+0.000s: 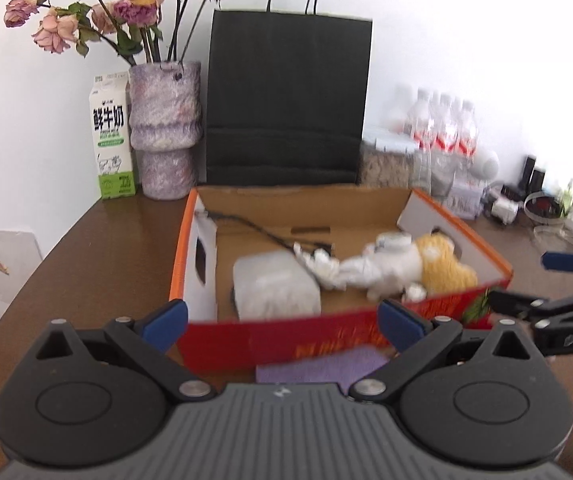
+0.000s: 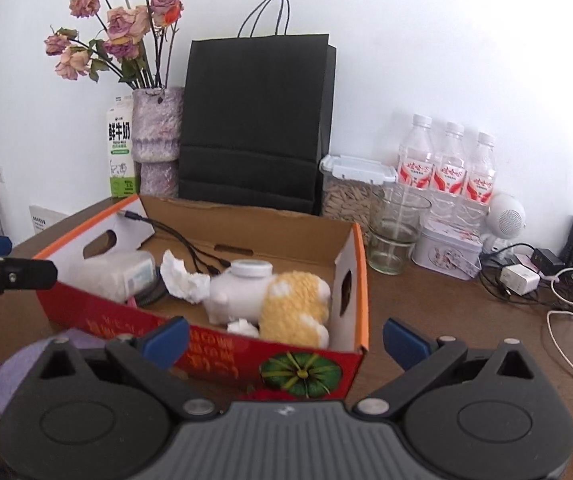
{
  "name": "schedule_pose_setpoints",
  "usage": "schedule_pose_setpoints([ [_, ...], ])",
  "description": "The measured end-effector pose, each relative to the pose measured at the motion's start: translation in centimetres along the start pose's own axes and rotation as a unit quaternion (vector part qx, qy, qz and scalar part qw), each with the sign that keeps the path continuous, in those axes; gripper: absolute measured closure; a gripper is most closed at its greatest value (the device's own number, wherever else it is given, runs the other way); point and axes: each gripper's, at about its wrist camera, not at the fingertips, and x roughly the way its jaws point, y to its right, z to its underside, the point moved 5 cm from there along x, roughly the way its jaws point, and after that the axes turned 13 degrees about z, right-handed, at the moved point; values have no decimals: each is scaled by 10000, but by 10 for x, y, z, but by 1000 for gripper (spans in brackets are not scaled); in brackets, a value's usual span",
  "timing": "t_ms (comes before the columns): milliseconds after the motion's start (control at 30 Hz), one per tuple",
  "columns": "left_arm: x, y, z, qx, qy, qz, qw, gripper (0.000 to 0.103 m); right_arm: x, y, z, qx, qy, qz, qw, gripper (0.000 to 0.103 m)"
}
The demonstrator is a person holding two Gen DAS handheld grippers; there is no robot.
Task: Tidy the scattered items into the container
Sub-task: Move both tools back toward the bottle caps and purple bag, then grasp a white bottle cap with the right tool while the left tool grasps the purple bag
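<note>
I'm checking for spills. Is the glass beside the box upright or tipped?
Upright. The glass stands on the table with its open rim facing up, right of the box; it looks empty.

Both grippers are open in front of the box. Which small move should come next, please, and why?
Probably the left gripper should lower onto the purple cloth lying on the table against the near wall of the cardboard box. Both it and the right gripper are open and empty. The plush toy, white bottle and tissue already lie inside, so the cloth seems the nearest item left out.
</note>
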Motion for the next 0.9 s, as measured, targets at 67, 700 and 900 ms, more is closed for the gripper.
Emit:
schedule_pose_setpoints([
  [67,-3,0,13,-28,-176,-12,9998,0,-7,9,15,-57,-112,74,9999,0],
  [700,-45,-32,61,-776,-399,-204,9960,0,8,82,99,205,-1094,389,9930,45],
  [900,-45,-21,53,-750,-365,-123,9964,0,7,79,95,291,-1029,159,9941,76],
])
